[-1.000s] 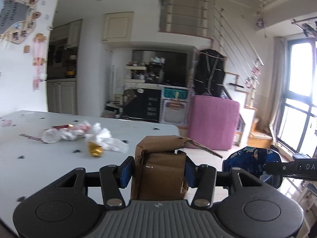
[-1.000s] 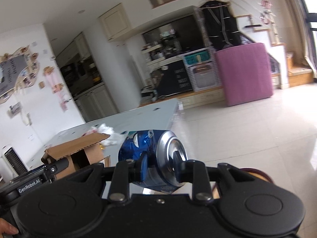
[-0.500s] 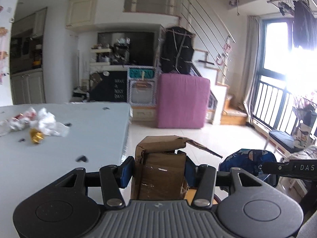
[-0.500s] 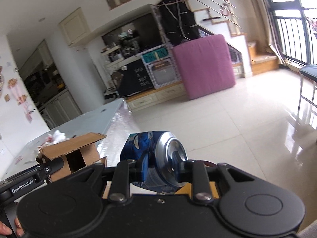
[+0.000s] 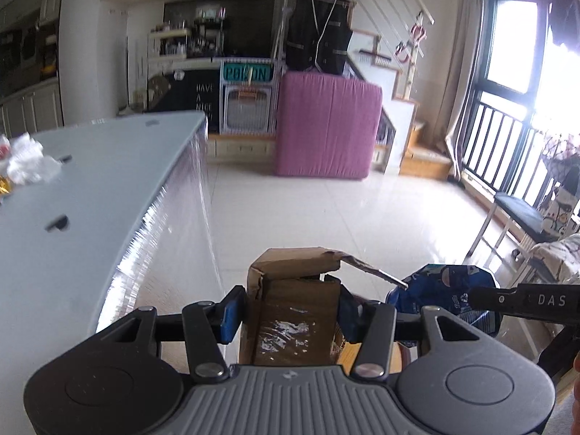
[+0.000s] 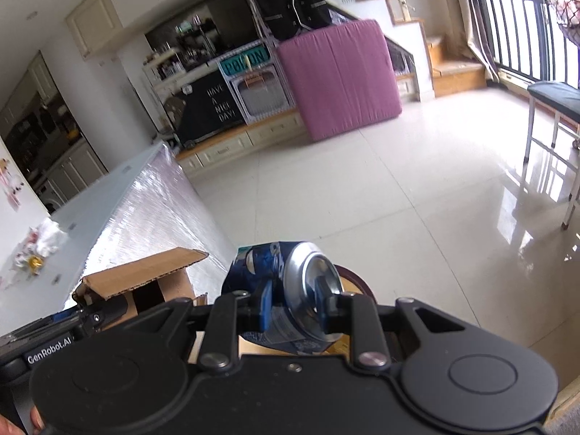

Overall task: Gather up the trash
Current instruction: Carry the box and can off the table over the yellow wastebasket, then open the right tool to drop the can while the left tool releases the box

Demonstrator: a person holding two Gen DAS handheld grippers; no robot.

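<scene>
Two grippers are each carrying trash: my left gripper (image 5: pixel 290 311) is clamping a cardboard box (image 5: pixel 295 320) between its jaws, and my right gripper (image 6: pixel 295 310) is pinching a crushed blue can (image 6: pixel 286 290), just right of the box, above the floor.

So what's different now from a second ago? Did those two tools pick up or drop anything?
Nothing was picked up or dropped. Both tools swung right, away from the table and out over the floor: the crumpled wrappers slid to the left edge of the left view. The left tool still clamps the cardboard box, and the right tool still clamps the crushed blue can.
</scene>
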